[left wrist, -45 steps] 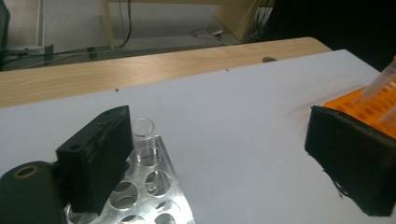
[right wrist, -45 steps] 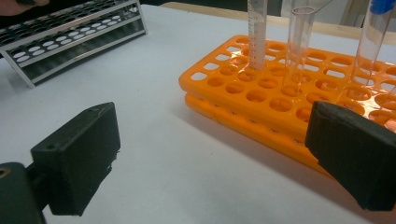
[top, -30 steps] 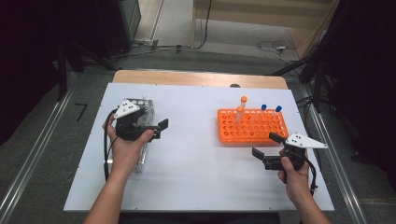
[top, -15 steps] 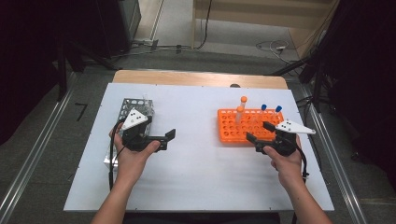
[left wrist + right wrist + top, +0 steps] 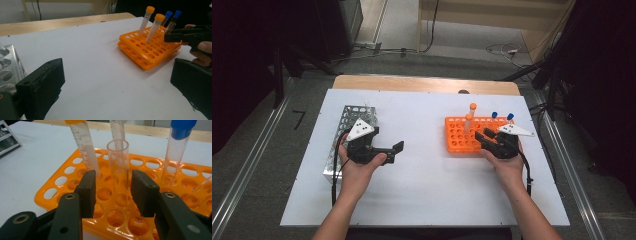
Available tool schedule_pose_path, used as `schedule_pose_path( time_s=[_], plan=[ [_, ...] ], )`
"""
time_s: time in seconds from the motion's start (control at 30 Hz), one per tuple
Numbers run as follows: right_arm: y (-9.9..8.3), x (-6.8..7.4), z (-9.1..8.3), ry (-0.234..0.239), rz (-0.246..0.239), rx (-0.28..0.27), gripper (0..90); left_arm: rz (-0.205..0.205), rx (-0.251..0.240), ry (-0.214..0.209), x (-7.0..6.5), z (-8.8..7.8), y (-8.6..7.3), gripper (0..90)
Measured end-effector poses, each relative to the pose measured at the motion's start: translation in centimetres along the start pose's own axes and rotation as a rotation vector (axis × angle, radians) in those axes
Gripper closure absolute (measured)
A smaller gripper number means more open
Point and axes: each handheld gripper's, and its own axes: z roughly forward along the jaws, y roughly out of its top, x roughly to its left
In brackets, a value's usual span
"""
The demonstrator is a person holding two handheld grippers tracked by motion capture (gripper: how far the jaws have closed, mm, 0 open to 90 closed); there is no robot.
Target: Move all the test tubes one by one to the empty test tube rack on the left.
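In the right gripper view, the right gripper (image 5: 113, 192) stands low in the middle of the frame with its two black jaws on either side of an uncapped clear glass test tube (image 5: 118, 167). The jaws have just been closing and are now narrow, yet a slim gap shows on each side of the tube, so the pads do not press on it. The tube stands upright in a hole of the orange plastic tube rack (image 5: 62, 180), which spreads across the centre of that frame.

Behind it rise an orange-capped graduated tube (image 5: 83, 152) at upper left and a blue-capped clear tube (image 5: 176, 152) at upper right.

In the high view the rack (image 5: 457, 135) lies right of centre on the white table top (image 5: 427, 190), the right gripper (image 5: 488, 140) at its right part.

The left gripper (image 5: 392, 151) sits left of centre, jaws wide apart with nothing between them, just beside a perforated metal rack (image 5: 349, 117) at the left.
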Motion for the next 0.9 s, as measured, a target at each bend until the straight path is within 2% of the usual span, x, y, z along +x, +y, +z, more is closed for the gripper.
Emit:
schedule_pose_path(
  time_s=[0.03, 0.1, 0.17, 0.6, 0.9],
  plan=[
    [-0.1, 0.0, 0.2, 0.003, 0.000, -0.002, 56.6, -0.001, -0.001, -0.004, -0.1, 0.0, 0.0, 0.0],
    [-0.3, 0.1, 0.5, -0.020, -0.022, 0.013, 59.1, -0.003, -0.003, -0.008, -0.2, 0.0, 0.0, 0.0],
    [-0.4, 0.0, 0.7, -0.019, -0.012, 0.015, 59.9, -0.002, -0.005, -0.006, -0.2, 0.0, 0.0, 0.0],
    [-1.6, 0.0, 0.9, -0.057, -0.059, -0.023, 70.0, 0.003, 0.004, -0.017, -0.4, 0.1, -0.3, 0.0],
    [-1.7, -0.3, 0.9, -0.055, -0.055, -0.035, 74.1, 0.002, 0.009, -0.029, -0.7, 0.3, -0.5, 0.5]
  ],
)
